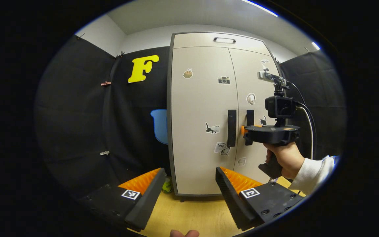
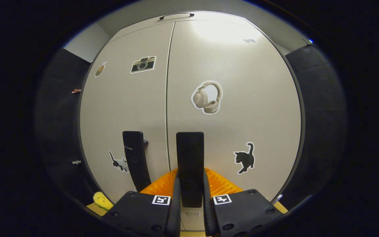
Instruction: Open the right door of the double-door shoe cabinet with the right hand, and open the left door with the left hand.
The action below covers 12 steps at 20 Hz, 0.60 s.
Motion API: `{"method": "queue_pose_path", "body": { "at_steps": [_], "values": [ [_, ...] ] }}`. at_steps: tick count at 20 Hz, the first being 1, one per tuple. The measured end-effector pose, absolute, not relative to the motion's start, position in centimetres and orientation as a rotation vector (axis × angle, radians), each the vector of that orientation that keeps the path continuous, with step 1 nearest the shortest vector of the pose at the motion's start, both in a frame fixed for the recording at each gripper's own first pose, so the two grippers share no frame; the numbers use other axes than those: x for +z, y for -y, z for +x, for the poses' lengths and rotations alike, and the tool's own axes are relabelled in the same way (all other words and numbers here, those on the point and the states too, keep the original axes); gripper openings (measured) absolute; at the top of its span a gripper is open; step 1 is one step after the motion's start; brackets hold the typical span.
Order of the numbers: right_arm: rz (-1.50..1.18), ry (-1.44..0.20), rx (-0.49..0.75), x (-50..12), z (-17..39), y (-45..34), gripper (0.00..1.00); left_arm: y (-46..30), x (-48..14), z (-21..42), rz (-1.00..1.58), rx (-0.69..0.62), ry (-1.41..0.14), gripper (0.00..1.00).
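Note:
The pale shoe cabinet (image 1: 202, 98) stands upright with both doors flush. Its left door (image 1: 199, 108) has a dark vertical handle (image 1: 231, 127); the right door (image 1: 258, 98) carries a matching handle (image 1: 250, 118). My left gripper (image 1: 189, 194) is open and well short of the cabinet, roughly facing the left door. A hand holds my right gripper (image 1: 246, 131) against the right handle. In the right gripper view the right handle (image 2: 190, 158) runs between the fingers of my right gripper (image 2: 191, 194), which press on both its sides. The left handle (image 2: 136, 161) stands just beside.
A yellow-green toy (image 1: 167, 185) lies on the wooden floor (image 1: 183, 210) at the cabinet's lower left corner, also seen as the toy (image 2: 101, 199). A blue chair back (image 1: 159, 126) sits left of the cabinet. Black cloth walls close in both sides. A top flap handle (image 1: 224, 40) sits above the doors.

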State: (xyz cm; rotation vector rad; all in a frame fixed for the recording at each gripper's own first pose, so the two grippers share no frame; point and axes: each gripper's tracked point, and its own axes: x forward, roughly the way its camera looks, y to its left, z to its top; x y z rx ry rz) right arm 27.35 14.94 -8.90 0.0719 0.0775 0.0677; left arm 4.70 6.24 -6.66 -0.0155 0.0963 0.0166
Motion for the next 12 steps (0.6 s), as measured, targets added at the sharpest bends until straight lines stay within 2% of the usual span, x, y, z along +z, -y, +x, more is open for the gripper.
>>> {"method": "queue_pose_path", "body": {
  "at_steps": [5,8,12],
  "values": [
    [0.09,-0.097,0.053,-9.0,27.4,-14.8,0.25,-7.0,-6.5,3.6,-0.018,0.041,-0.096,0.95],
    [0.072,-0.106,0.083,-8.9,26.8,-14.8,0.14,-7.2,-6.2,2.8,-0.021,0.056,-0.096,0.95],
    [0.101,-0.105,0.137,-8.3,25.2,-14.6,0.14,-6.9,-5.7,2.1,-0.009,0.069,-0.091,0.95]
  ]
}}
